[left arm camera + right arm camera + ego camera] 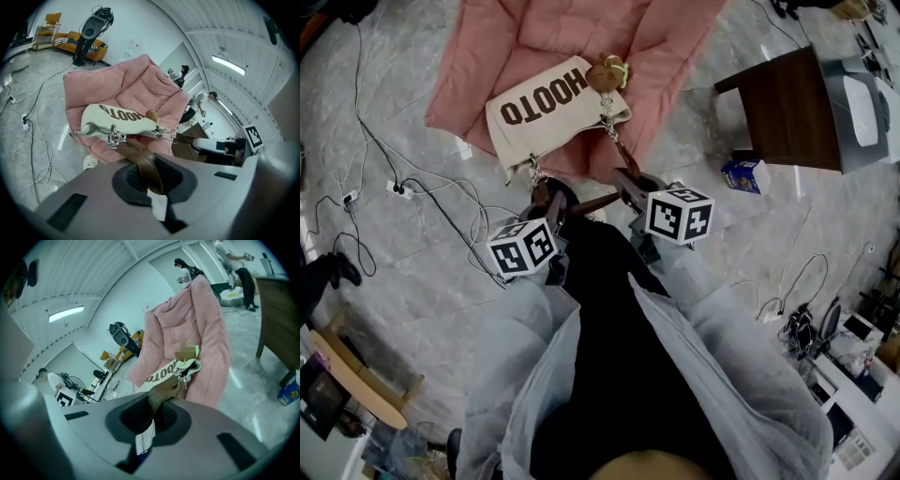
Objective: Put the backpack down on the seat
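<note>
Both the left gripper (548, 204) and right gripper (628, 185) clamp tight on the brown straps (140, 157), with the backpack (548, 112) ahead of the jaws seemingly almost on the seat (675, 56), needing a little lowering, then release.

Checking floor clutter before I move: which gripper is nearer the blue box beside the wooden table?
Right. The right gripper holds a strap to the left of the blue box; the left gripper sits farther left, beyond it.

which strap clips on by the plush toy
The strap in the right gripper: its clip joins the backpack beside the plush toy; the left gripper's strap clips at the other corner.
</note>
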Motion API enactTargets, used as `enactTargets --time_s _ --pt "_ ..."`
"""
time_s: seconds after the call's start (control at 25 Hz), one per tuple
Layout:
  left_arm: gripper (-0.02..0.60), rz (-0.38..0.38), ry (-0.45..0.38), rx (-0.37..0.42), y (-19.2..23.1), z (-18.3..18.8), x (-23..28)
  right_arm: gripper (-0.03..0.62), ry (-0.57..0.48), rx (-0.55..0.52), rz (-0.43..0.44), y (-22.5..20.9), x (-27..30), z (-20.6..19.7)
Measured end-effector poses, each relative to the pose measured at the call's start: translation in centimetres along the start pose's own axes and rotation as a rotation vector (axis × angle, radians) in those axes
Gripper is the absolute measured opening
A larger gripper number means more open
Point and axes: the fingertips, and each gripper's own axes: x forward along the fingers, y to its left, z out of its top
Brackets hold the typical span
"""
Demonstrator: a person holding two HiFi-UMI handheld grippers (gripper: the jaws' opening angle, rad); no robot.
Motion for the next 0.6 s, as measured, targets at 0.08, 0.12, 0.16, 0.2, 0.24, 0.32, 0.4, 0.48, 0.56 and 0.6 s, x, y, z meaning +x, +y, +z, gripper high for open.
enactTargets --time_s 0.08,0.12,0.16,0.2,0.24,0.32,0.4,0.48,0.56,0.6 --pt "0.014 -0.002 0.022 0.013 0.2 -1.5 0.2 0.009 0.001 0.027 -0.005 -0.7 -0.2 -1.2" --pt "0.014 -0.004 0.032 0.015 0.3 -2.3 0.3 0.009 0.003 0.033 -0.008 -1.0 -0.3 -1.8" --pt "0.014 -0.006 0.042 0.015 0.4 -3.0 0.5 0.009 0.006 0.037 -0.011 -1.3 -0.4 -2.4" --pt "0.014 -0.008 0.052 0.012 0.5 -3.7 0.7 0.009 0.008 0.041 -0.013 -1.6 -0.4 -2.9" --pt "0.014 -0.008 0.062 0.008 0.7 -4.4 0.9 0.009 0.008 0.047 -0.015 -1.9 -0.4 -3.3" --pt "0.015 -0.011 0.08 0.002 0.9 -5.5 1.3 0.009 0.004 0.062 -0.018 -2.5 -0.5 -4.0" --pt "0.015 -0.011 0.099 0.0 1.0 -6.6 1.9 0.009 -0.001 0.078 -0.021 -3.2 -0.5 -4.5" --pt "0.015 -0.003 0.125 -0.003 1.4 -7.8 2.5 0.009 0.002 0.087 -0.028 -4.0 -0.4 -5.2" --pt "0.015 0.0 0.151 -0.01 1.8 -9.0 3.3 0.009 0.007 0.093 -0.035 -4.7 -0.3 -6.0" --pt "0.015 -0.001 0.163 -0.015 2.0 -9.6 3.6 0.009 0.01 0.097 -0.039 -5.1 -0.2 -6.4"
